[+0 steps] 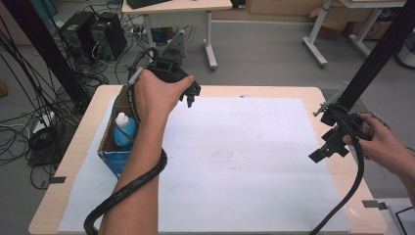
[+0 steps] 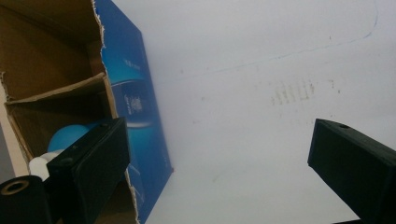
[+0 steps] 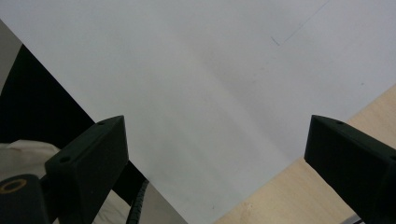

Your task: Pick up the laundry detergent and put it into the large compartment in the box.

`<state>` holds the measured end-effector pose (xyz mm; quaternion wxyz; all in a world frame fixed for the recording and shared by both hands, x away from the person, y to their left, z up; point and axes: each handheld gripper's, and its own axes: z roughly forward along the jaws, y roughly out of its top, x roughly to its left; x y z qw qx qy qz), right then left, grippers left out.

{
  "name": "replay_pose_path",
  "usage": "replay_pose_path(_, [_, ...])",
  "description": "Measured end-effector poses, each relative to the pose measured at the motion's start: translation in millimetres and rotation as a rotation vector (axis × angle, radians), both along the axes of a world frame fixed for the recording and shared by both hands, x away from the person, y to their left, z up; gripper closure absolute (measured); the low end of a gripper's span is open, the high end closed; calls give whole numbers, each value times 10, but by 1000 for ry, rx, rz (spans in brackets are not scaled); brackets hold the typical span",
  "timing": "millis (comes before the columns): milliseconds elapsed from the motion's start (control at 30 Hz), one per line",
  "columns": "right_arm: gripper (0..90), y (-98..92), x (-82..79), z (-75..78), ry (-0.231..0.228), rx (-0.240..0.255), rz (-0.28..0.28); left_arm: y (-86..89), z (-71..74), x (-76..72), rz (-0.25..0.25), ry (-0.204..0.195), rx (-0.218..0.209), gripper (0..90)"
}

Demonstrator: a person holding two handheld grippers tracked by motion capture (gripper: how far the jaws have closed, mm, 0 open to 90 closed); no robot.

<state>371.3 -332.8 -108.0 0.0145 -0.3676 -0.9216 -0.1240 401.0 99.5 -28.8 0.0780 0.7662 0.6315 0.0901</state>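
A cardboard box [image 1: 110,155] with blue outer walls and an open top stands at the left of the white paper sheet [image 1: 235,166]. Inside it sits a blue bottle [image 1: 125,133] with a white cap. My left gripper [image 1: 190,96] hovers above the table just right of the box's far end, open and empty. In the left gripper view the box [image 2: 135,102] lies at the left with the bottle [image 2: 65,137] behind the left jaw of my gripper [image 2: 217,140]. My right gripper [image 1: 329,144] is held open and empty over the paper's right edge, and in the right gripper view it [image 3: 215,135] looks down on the paper.
The paper covers most of the wooden table [image 1: 51,200]. Black frame posts [image 1: 377,54] rise at the right and left of the table. On the floor behind are computer towers [image 1: 95,34], tangled cables and a desk [image 1: 195,10]. A thick black cable [image 1: 132,186] trails along the left forearm.
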Motion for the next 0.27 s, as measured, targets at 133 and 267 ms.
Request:
replay_pose_path(133, [59,-8,5,-5,3,3,-1,5,-13,6,3,3,-1,61])
replay_pose_path(267, [59,-10,9,-6,4,3,-2,7,-22,17,5,8,2,61])
